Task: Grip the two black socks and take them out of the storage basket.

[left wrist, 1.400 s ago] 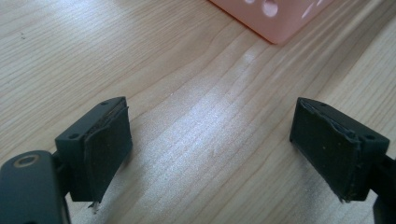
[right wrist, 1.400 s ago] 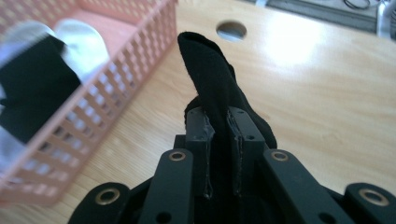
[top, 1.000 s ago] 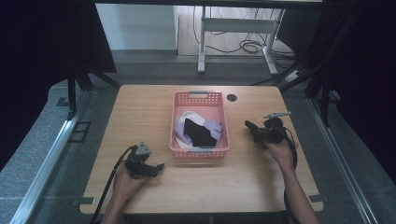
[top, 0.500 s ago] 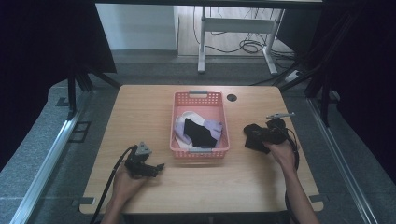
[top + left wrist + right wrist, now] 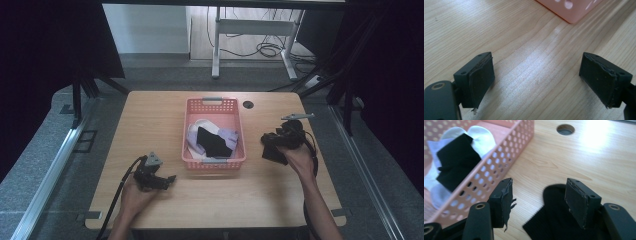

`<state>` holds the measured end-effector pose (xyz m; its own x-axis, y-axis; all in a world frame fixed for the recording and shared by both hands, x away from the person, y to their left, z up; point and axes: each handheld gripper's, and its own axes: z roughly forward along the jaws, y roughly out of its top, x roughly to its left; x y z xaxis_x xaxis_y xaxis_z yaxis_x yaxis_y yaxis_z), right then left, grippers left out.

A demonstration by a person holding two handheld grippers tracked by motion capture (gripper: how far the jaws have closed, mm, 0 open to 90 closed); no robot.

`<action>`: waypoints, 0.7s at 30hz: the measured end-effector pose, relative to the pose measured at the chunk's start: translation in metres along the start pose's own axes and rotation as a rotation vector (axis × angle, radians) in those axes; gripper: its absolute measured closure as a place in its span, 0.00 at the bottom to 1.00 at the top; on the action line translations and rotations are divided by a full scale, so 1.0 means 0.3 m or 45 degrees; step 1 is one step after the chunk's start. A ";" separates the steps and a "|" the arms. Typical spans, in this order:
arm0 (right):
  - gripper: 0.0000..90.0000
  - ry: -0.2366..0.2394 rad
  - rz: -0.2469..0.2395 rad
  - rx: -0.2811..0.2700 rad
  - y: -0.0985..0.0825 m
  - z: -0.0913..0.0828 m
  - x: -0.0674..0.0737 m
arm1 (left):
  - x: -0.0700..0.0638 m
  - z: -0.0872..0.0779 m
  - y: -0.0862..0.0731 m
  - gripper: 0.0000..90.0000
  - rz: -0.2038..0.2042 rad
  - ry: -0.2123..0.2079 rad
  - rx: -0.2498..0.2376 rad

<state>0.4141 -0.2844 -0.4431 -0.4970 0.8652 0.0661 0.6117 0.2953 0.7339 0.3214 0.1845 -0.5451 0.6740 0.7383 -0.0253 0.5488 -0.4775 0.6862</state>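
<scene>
Now my right gripper (image 5: pixel 537 200) has just been opening, and the black sock (image 5: pixel 556 222) lies on the table (image 5: pixel 574 160) beneath its parted jaws, unpinched. Basket (image 5: pixel 506 157) sits left. My left gripper (image 5: pixel 536 75) gapes empty.

One basket (image 5: pixel 214 106) — one black sock (image 5: pixel 554 220) beside it.

The surface (image 5: pixel 210 200) is evenly lit from above; glare is seen in both gripper views, dark surroundings, slight softness overall.
</scene>
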 end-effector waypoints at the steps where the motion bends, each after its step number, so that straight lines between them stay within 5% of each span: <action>1: 0.43 0.008 -0.008 0.000 0.008 0.000 0.008 | 0.001 0.000 0.000 0.14 0.004 -0.001 0.002; 9: 0.39 0.127 -0.033 -0.024 0.086 0.012 0.083 | 0.001 0.000 0.000 0.14 0.004 -0.001 0.003; 21: 0.39 0.250 -0.187 -0.014 0.191 0.101 0.252 | 0.001 0.000 0.000 0.14 0.003 0.000 0.003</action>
<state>0.4302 -0.1896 -0.4167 -0.6910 0.7175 0.0875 0.5177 0.4069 0.7526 0.3215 0.1847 -0.5450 0.6755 0.7370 -0.0239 0.5482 -0.4803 0.6847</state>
